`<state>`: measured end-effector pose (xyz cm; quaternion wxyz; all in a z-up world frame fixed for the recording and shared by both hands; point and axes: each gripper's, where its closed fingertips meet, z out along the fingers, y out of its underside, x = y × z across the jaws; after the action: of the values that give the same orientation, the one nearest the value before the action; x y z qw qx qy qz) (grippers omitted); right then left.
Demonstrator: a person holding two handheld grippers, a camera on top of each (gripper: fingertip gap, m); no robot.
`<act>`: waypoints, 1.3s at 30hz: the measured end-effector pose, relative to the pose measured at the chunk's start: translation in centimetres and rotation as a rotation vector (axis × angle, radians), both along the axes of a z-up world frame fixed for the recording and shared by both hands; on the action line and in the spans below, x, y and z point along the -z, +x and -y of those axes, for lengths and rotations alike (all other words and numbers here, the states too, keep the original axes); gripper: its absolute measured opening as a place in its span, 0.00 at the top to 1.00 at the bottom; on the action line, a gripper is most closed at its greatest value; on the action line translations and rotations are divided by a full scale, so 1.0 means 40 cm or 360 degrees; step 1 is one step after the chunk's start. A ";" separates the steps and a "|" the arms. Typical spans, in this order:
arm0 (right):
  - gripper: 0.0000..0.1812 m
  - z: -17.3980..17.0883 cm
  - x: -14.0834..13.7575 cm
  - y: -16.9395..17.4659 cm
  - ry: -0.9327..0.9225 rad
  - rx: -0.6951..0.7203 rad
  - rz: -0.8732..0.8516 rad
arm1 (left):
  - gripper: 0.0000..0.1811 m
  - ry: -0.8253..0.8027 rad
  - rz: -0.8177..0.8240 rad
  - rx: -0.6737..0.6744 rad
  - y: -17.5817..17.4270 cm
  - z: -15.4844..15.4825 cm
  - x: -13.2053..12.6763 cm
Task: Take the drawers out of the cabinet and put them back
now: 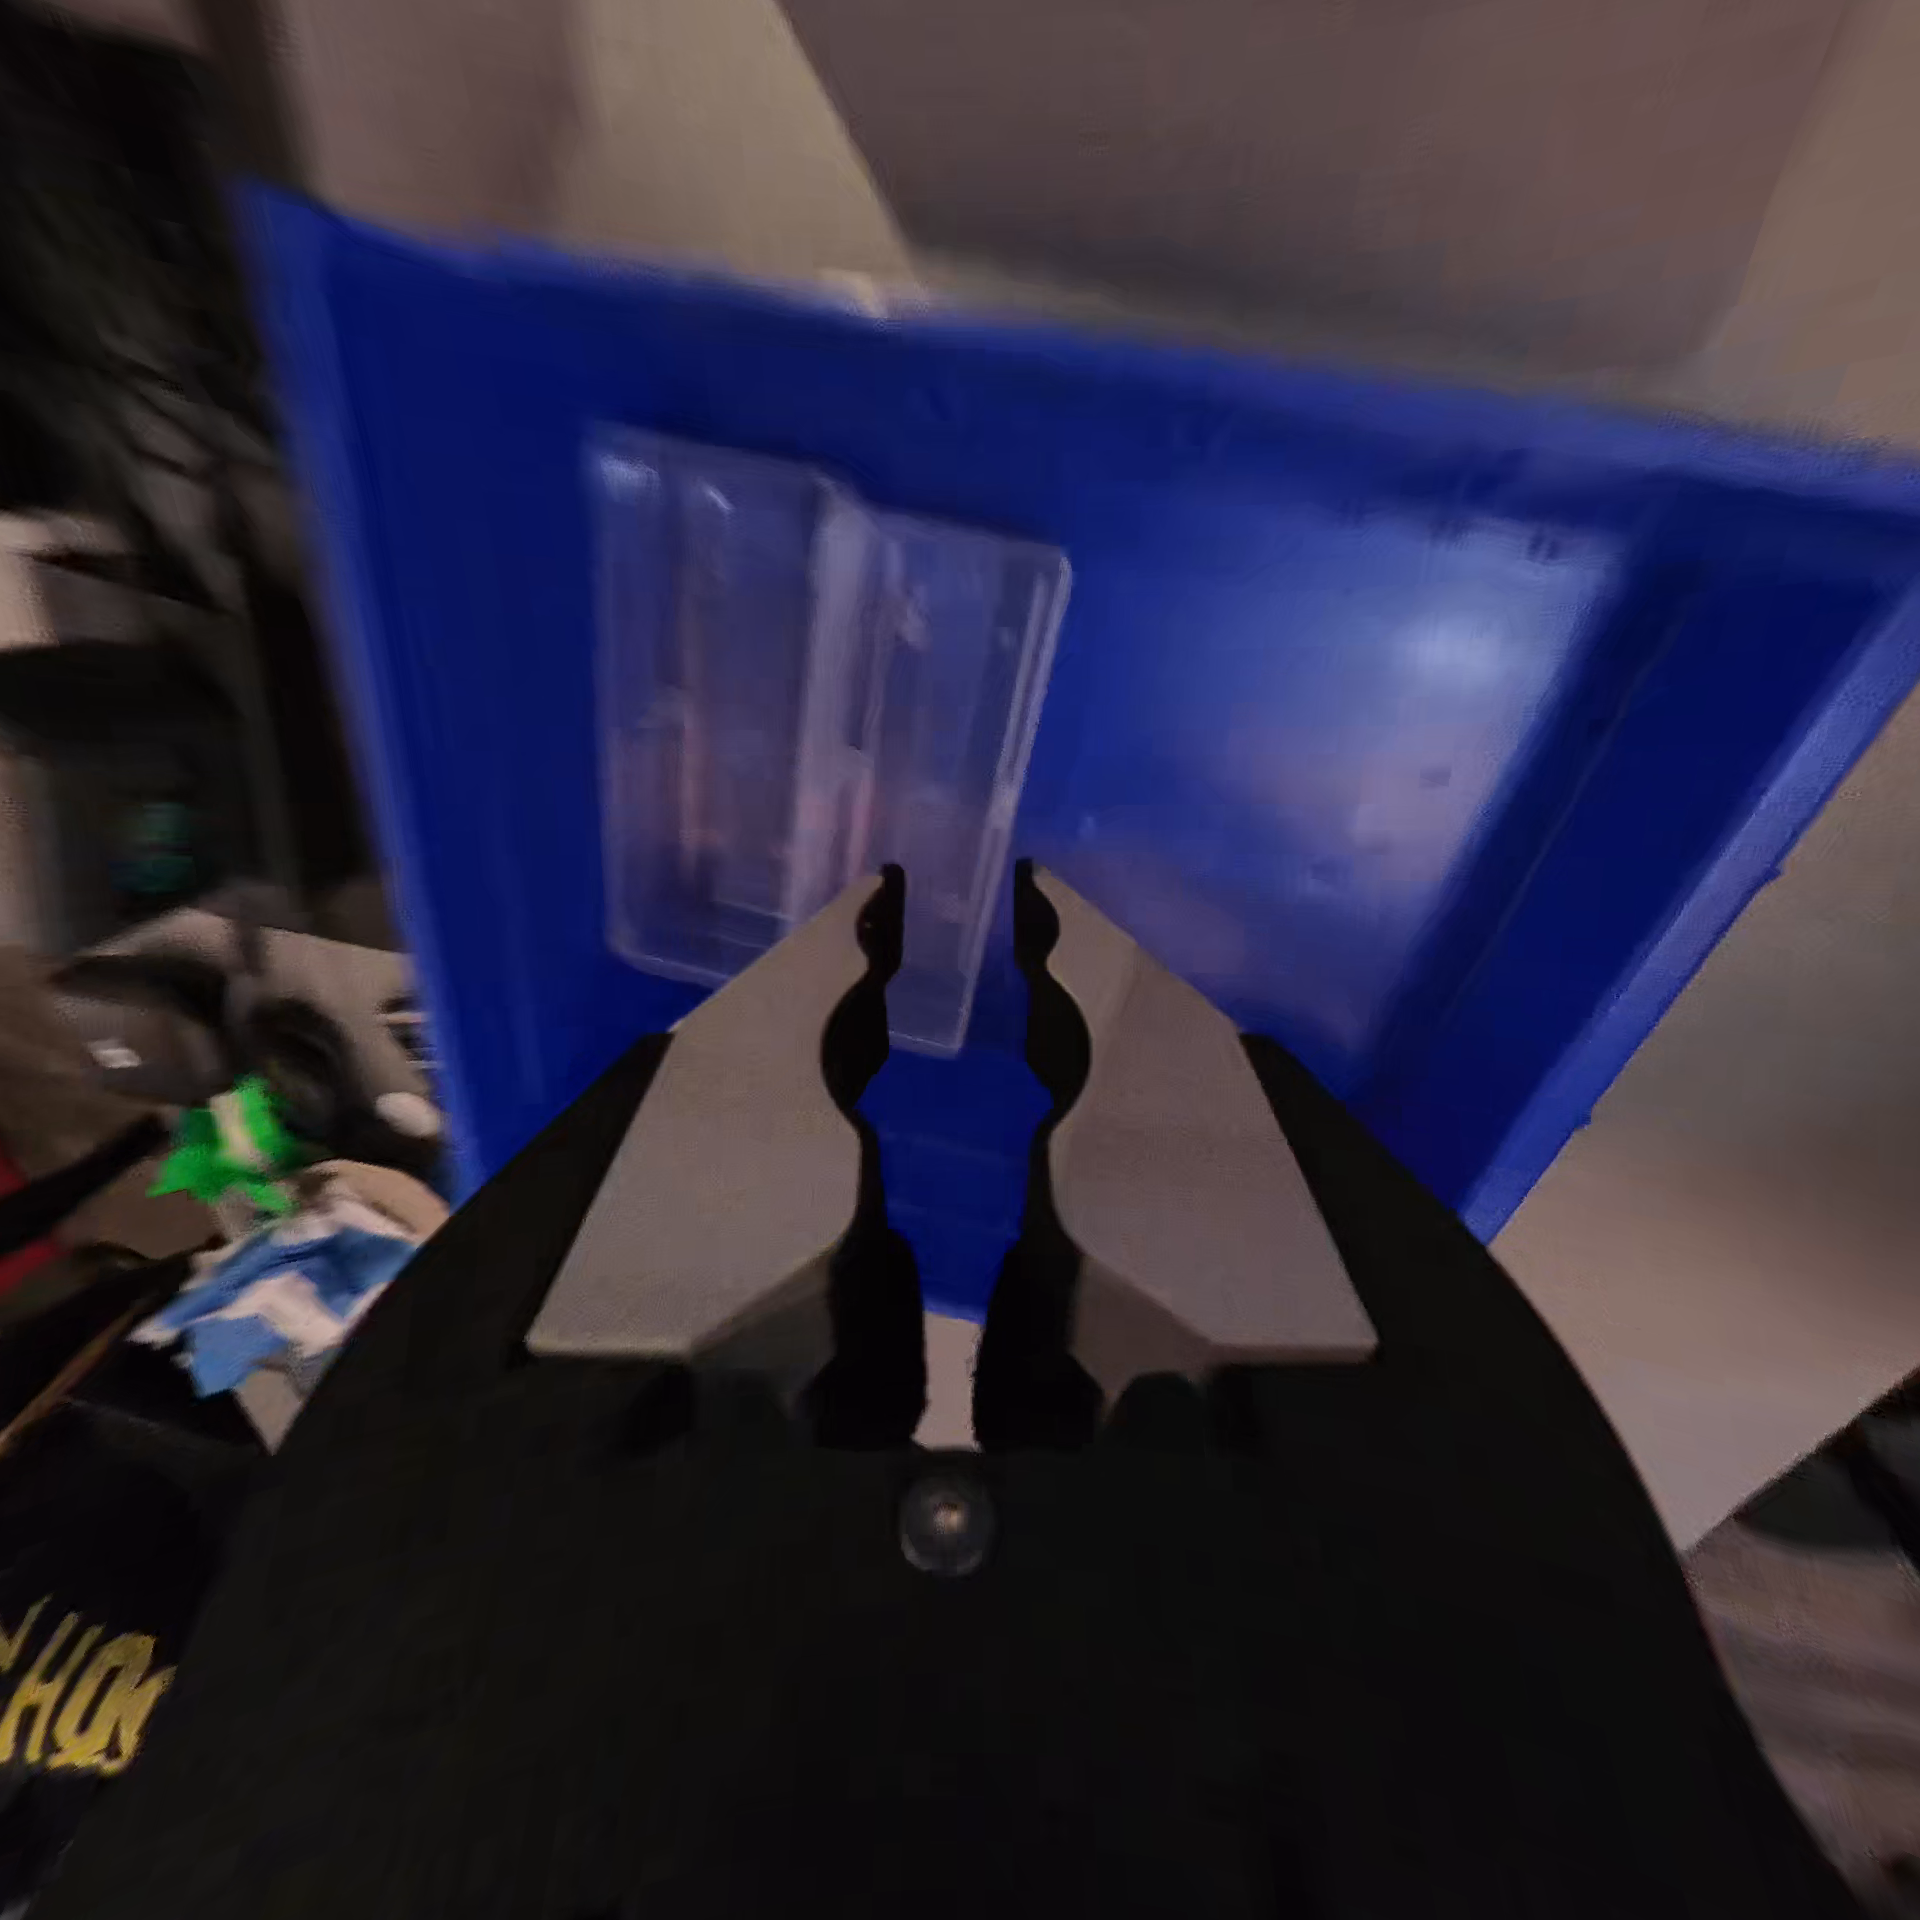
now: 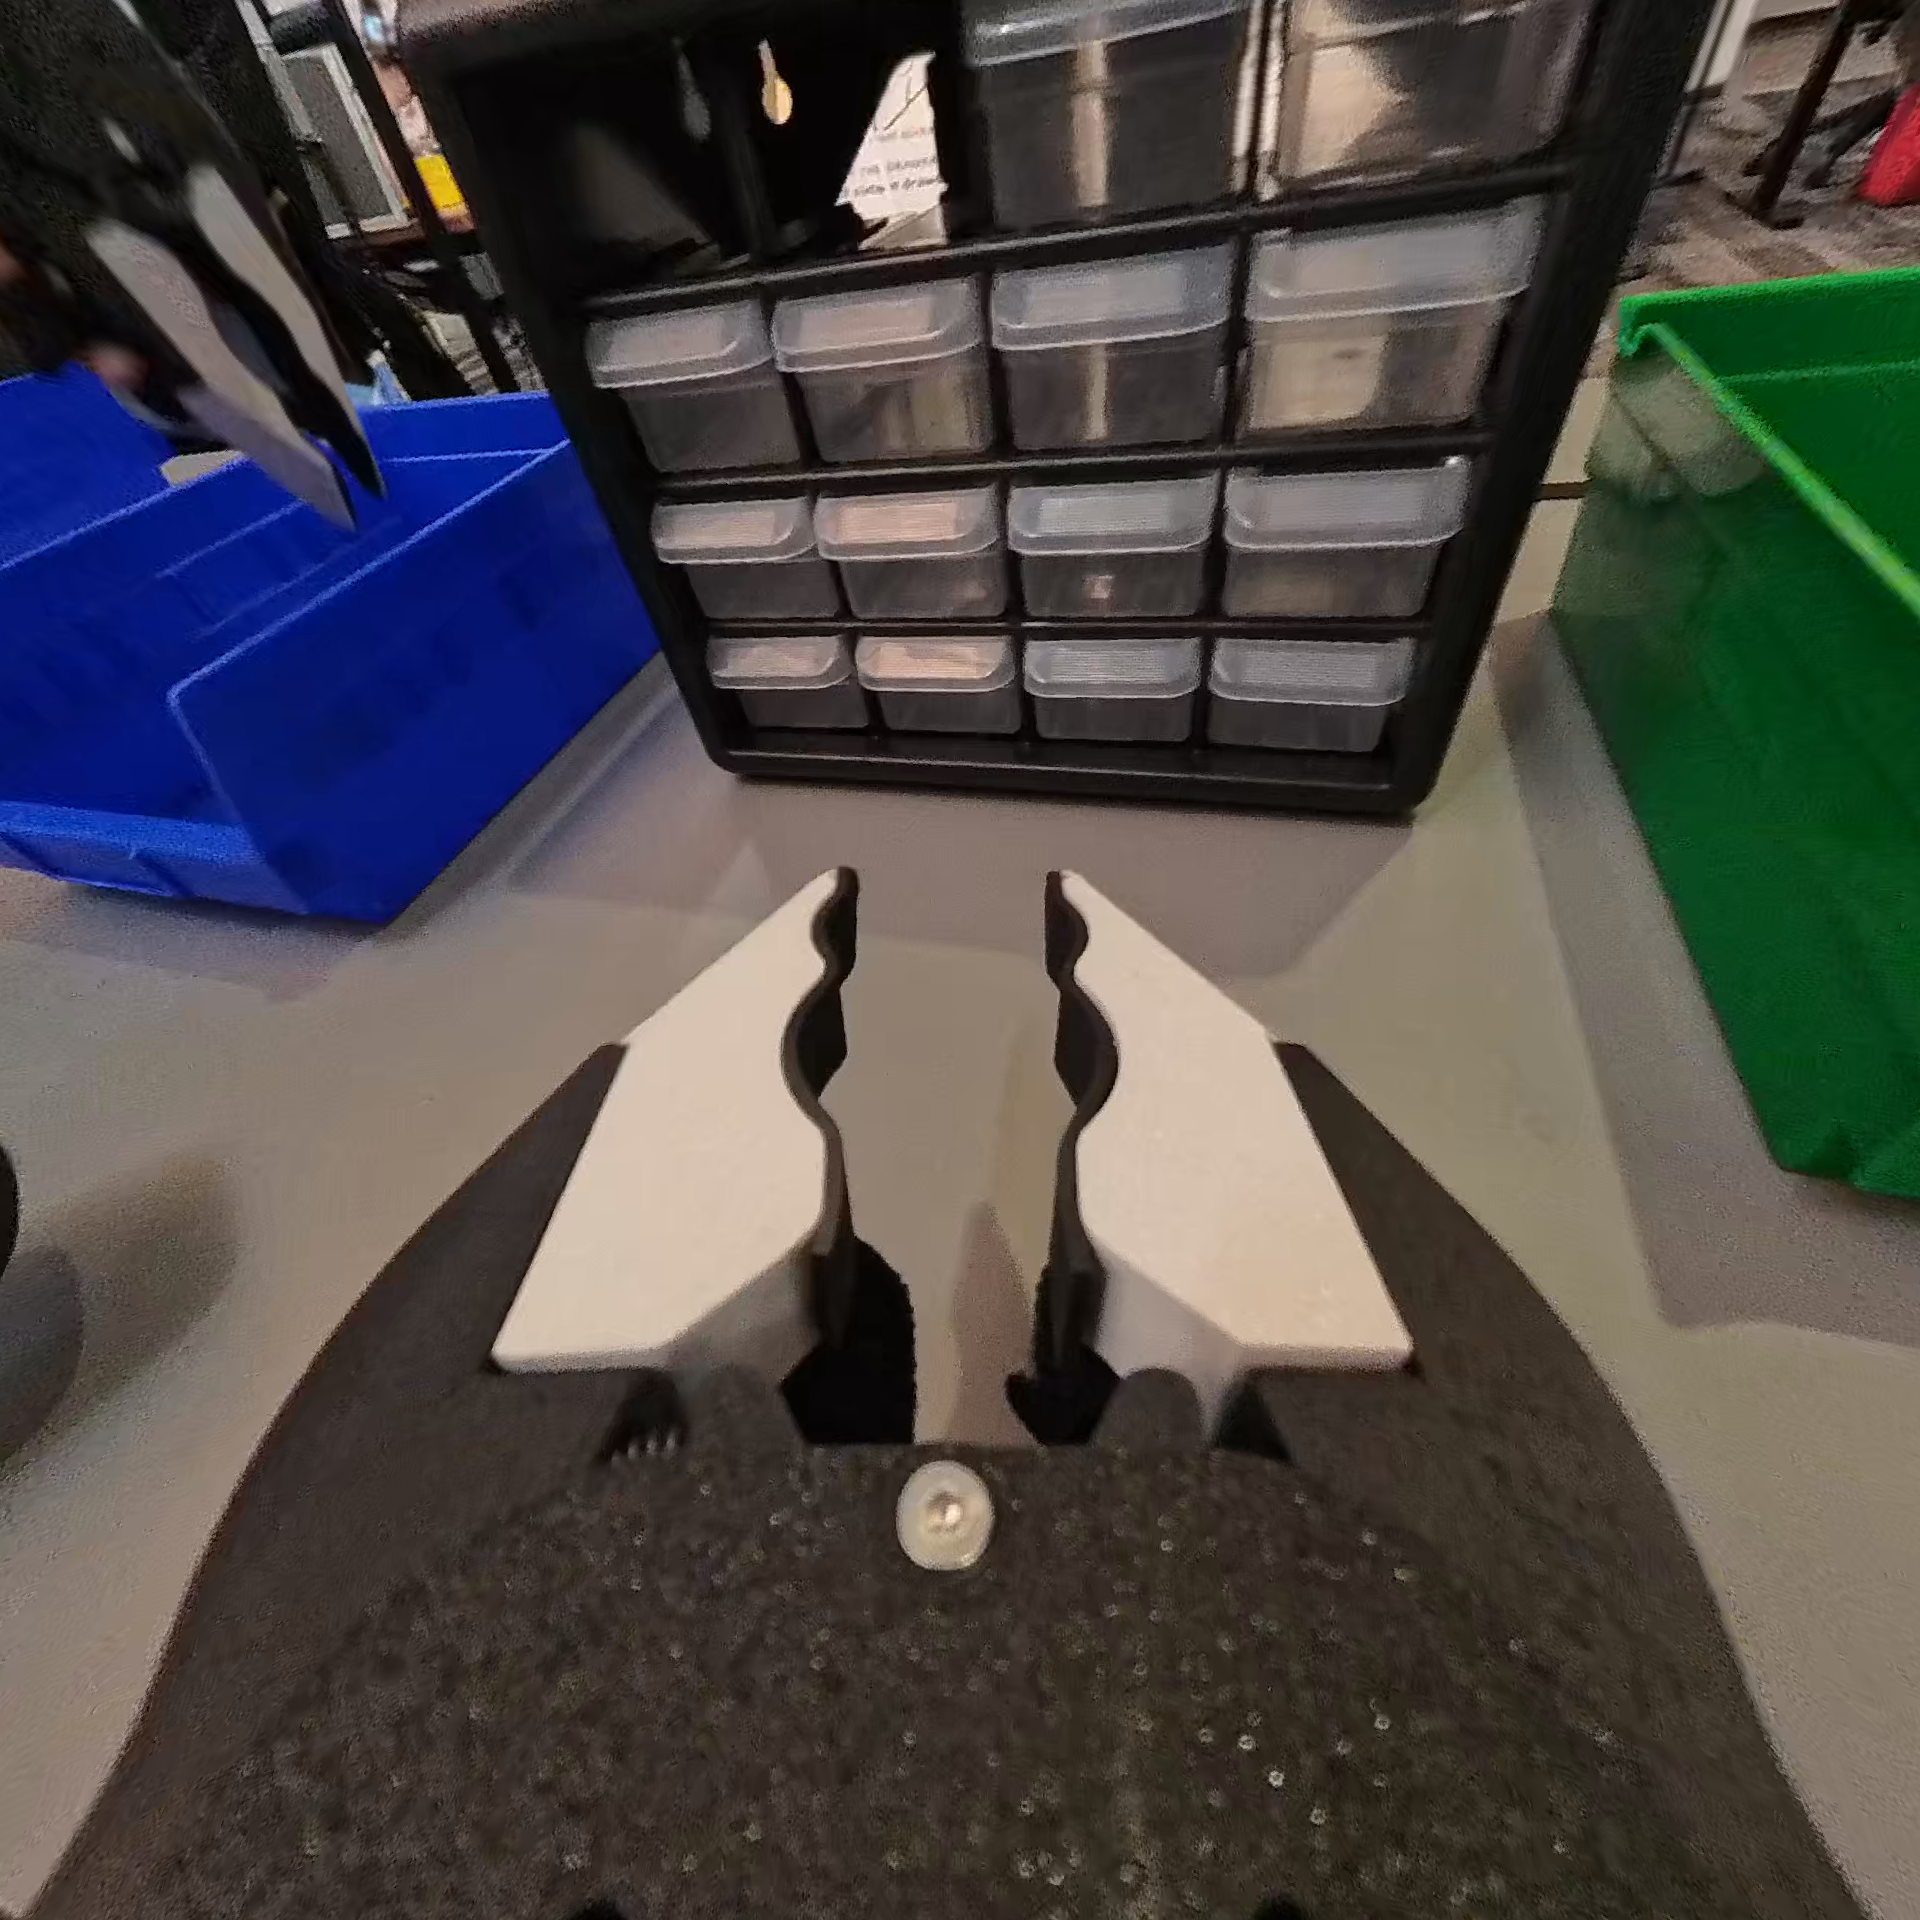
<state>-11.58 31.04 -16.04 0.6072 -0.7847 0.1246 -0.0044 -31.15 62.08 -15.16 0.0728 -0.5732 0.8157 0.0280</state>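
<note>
My left gripper (image 1: pixel 957 871) is slightly open and empty. It hovers over the blue bin (image 1: pixel 1299 499), where two clear plastic drawers (image 1: pixel 831 717) lie side by side; its tips are above the near end of the right one. This view is blurred. In the right wrist view the left gripper (image 2: pixel 343 488) points down into the blue bin (image 2: pixel 395 727). The black cabinet (image 2: pixel 1496 665) stands on the grey table (image 2: pixel 520 1039) with several clear drawers (image 2: pixel 1112 540) in place and open slots (image 2: pixel 665 135) at its top left. My right gripper (image 2: pixel 951 881) is open and empty, in front of the cabinet.
A green bin (image 2: pixel 1766 748) stands right of the cabinet. The blue bin is to the cabinet's left, close against it. Clutter, with green and blue items (image 1: pixel 239 1226), lies beyond the table's left side. Chair or table legs (image 2: pixel 1797 135) show behind.
</note>
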 end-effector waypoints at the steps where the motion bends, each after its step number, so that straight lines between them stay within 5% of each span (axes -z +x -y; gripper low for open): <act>1: 0.80 -0.005 0.005 -0.010 -0.0009 -0.0017 -0.0004 | 0.89 -0.0003 -0.0083 0.0012 -0.027 0.002 0.048; 9: 0.80 -0.008 0.023 -0.041 -0.0072 -0.0062 0.0065 | 0.86 -0.0032 -0.0240 -0.0098 -0.085 -0.027 0.182; 13: 0.80 -0.007 0.027 -0.041 -0.0073 -0.0067 0.0028 | 0.99 0.0094 -0.0321 0.0008 -0.106 -0.038 0.195; 16: 0.81 0.004 0.024 -0.035 -0.0079 -0.0057 0.0038 | 1.00 0.0095 -0.0355 -0.0017 -0.128 -0.023 0.161; 20: 0.81 0.026 0.014 -0.018 -0.0063 -0.0033 0.0031 | 1.00 0.0030 -0.0116 -0.0128 -0.137 0.035 0.022; 27: 0.80 0.047 0.000 0.018 -0.0053 -0.0001 -0.0016 | 1.00 -0.0452 0.0381 -0.0013 -0.054 0.414 -0.195; 34: 0.80 0.096 -0.035 0.053 -0.0057 0.0058 0.0007 | 1.00 -0.0757 0.0229 -0.0087 0.113 0.821 -0.046; 39: 0.78 0.154 0.010 0.068 -0.0207 0.0095 0.0045 | 1.00 -0.0919 0.0156 -0.0407 0.277 0.859 0.055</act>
<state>-8.87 24.87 -16.43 0.5562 -0.8183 0.1387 -0.0417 -20.08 27.70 -17.36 -0.0578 -0.6687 0.7068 -0.2234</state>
